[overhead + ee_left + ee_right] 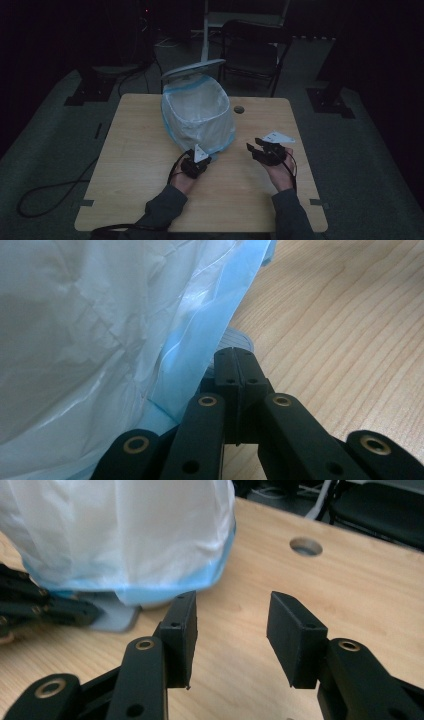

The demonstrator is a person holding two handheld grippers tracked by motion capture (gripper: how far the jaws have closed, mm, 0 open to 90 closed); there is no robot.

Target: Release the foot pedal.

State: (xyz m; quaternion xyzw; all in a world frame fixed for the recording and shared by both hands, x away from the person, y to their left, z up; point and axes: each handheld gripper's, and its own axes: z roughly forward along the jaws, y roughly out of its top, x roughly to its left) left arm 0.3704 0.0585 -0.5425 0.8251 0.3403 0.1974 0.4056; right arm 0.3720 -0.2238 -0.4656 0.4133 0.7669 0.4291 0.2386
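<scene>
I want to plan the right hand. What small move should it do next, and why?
Probably bring the right gripper forward to the blue hem of the bag and close on it. Its jaws stand open with nothing between them, just short of the hem, while the left gripper is shut at the bag's edge.

Your left gripper's black tips sit pressed together by the thin white and blue plastic bag, and you cannot tell if any plastic is caught between them. The bag covers the small grey bin. The bag's top runs off the right gripper view.
</scene>
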